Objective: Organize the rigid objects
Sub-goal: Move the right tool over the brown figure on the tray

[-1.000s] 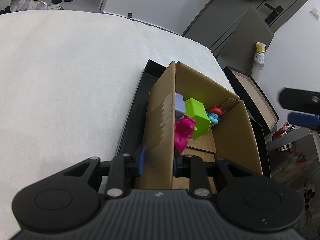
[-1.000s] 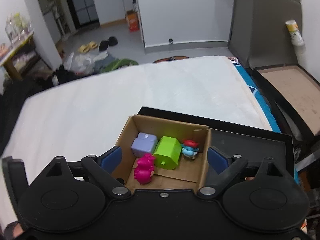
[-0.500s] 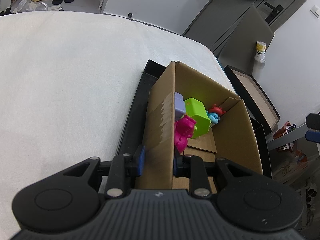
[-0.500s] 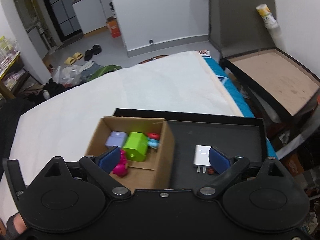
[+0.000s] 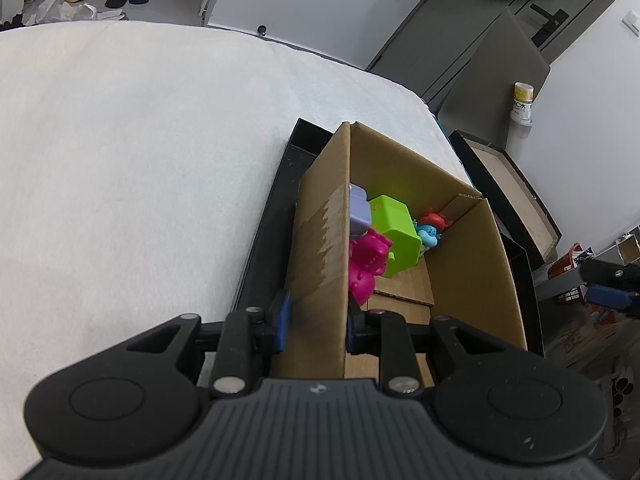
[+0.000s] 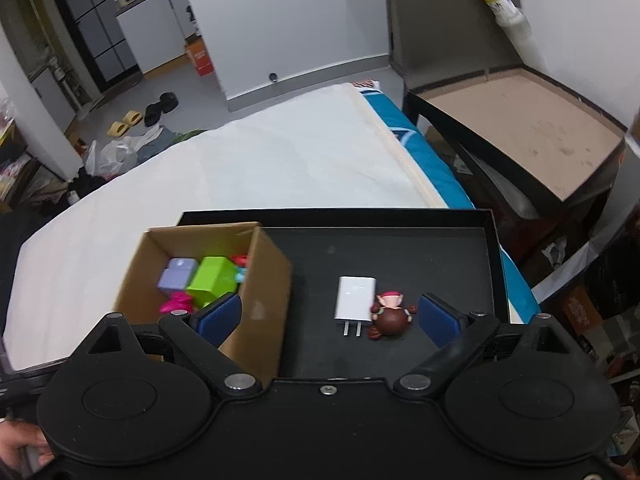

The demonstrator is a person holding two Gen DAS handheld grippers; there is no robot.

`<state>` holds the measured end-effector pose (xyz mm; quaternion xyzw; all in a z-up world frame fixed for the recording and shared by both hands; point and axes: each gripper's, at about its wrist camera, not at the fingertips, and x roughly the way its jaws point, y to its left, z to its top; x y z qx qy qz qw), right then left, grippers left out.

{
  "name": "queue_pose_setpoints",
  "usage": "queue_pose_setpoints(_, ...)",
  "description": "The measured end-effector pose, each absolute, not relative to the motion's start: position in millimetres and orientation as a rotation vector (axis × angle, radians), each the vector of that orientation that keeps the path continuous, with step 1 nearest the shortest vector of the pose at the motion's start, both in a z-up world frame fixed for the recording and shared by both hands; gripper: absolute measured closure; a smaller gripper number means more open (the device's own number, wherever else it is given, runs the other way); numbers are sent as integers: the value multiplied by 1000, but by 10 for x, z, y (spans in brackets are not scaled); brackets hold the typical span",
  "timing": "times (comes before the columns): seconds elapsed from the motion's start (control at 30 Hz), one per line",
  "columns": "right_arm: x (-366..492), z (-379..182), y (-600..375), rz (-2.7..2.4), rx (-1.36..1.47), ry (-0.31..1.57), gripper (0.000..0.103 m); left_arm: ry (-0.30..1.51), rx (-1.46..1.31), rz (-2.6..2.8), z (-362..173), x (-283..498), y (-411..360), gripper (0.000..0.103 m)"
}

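Left tongs (image 5: 316, 322) clamped on the near wall of the cardboard box (image 5: 468, 264), one pad outside, one inside; I hold them there to steady the box. Box sits at the left end of the black tray (image 6: 400, 248), which lies on the white bed (image 6: 280, 160). Inside the box: lilac block (image 6: 176, 274), green block (image 6: 212, 280), pink figure (image 5: 366, 260), blue figure with red hair (image 5: 430, 232). Outside it, on the tray floor: white charger (image 6: 356, 296), prongs toward me, and a brown figurine (image 6: 390, 314) just beside it, possibly touching at the charger's near right corner. Right tongs (image 6: 328, 314) spread wide, empty, hovering above these two; the left pad overlaps the box's right wall in view, the right pad sits just right of the figurine. Step in hand, as I judge it: pick one remaining item and drop it into the box. To do it well: shift right so both pads clear the box wall, centre on the figurine alone, descend straight, close across its body rather than the head. Risk: pads catching charger and figurine together, or nudging the box.
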<state>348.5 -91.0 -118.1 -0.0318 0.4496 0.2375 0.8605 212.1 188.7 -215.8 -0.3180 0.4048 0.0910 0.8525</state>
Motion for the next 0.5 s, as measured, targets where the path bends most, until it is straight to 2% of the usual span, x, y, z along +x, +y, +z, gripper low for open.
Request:
queue_pose_setpoints(0.13, 3538, -1345, -1072, 499, -19, 851, 8, 854, -665, 195, -2156, 2121, 1873, 79)
queue_pose_setpoints(0.33, 3746, -1680, -1208, 479, 36, 894, 8, 859, -654, 198, -2130, 2114, 1860, 79)
queue_pose_setpoints(0.5, 3848, -1868, -1193, 486, 39, 922, 2, 860, -667, 206, -2147, 2135, 1882, 79)
